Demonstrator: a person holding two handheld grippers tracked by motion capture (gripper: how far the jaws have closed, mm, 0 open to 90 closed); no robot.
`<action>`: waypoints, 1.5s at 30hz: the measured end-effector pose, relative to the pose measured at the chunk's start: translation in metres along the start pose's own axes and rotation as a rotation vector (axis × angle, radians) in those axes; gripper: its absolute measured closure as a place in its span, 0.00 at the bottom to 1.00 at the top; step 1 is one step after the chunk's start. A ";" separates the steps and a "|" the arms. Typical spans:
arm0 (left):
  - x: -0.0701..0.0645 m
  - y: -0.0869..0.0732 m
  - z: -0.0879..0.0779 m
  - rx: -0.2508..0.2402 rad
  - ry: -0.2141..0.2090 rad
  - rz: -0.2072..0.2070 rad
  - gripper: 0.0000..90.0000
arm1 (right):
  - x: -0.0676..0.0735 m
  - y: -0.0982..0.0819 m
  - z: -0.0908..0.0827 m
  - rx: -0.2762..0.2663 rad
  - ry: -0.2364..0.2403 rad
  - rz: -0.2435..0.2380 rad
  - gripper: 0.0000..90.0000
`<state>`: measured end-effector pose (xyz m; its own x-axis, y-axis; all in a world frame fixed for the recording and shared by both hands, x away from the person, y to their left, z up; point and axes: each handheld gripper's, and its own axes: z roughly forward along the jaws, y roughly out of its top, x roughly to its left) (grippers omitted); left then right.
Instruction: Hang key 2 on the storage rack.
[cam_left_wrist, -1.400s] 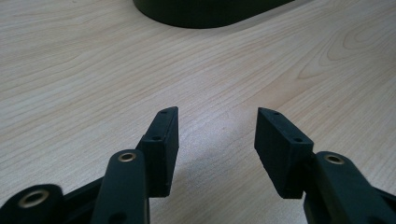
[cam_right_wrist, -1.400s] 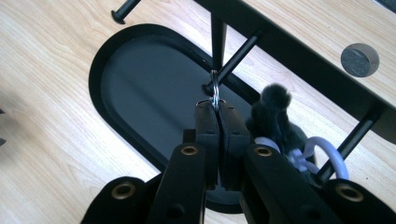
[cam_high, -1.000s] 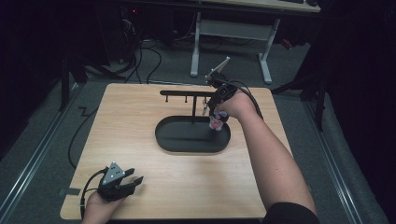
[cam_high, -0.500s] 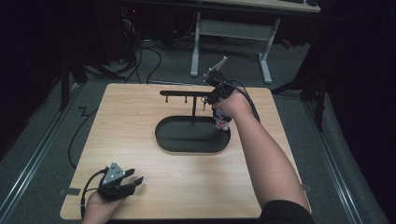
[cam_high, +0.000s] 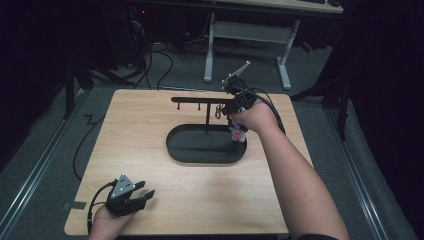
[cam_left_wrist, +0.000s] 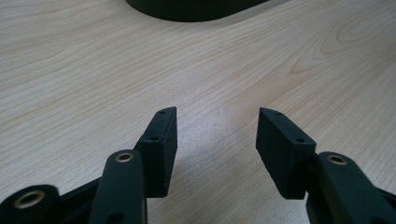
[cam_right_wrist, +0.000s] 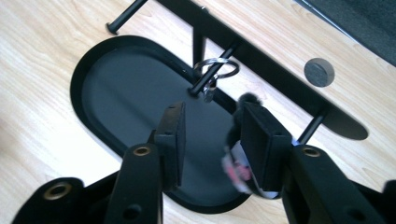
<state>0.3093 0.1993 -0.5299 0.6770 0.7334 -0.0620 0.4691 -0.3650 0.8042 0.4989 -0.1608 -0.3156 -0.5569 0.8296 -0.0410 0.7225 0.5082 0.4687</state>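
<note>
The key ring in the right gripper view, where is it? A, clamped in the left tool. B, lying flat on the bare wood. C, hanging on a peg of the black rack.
C: the key ring is looped over a peg of the black rack, with its charm dangling below it over the oval tray.

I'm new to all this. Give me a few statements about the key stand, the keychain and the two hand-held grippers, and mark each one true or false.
1. The keychain's ring hangs on a peg of the black stand. True.
2. The right hand-held gripper is clamped shut on the keychain's charm. False: its jaws have just been opening, with a gap between them, and the charm lies against the one on the right of its own view.
3. The left hand-held gripper holds a key. False: its open jaws have bare wooden table between them.
4. The stand has an oval black base tray. True.
5. The left hand-held gripper is at the near left corner of the table. True.
</note>
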 end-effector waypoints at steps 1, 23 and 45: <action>0.000 0.000 0.000 -0.001 -0.001 0.000 0.54 | 0.001 -0.001 0.000 -0.003 0.004 -0.005 0.65; -0.001 0.001 0.001 -0.007 -0.017 -0.006 0.47 | 0.021 -0.105 0.030 -0.208 0.049 0.022 0.42; -0.003 0.000 -0.001 -0.018 -0.029 -0.045 0.46 | 0.033 -0.317 0.055 -0.550 0.106 0.158 0.37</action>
<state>0.3066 0.1972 -0.5292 0.6717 0.7319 -0.1150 0.4893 -0.3216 0.8107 0.2743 -0.2820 -0.5140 -0.5181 0.8434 0.1427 0.4973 0.1612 0.8525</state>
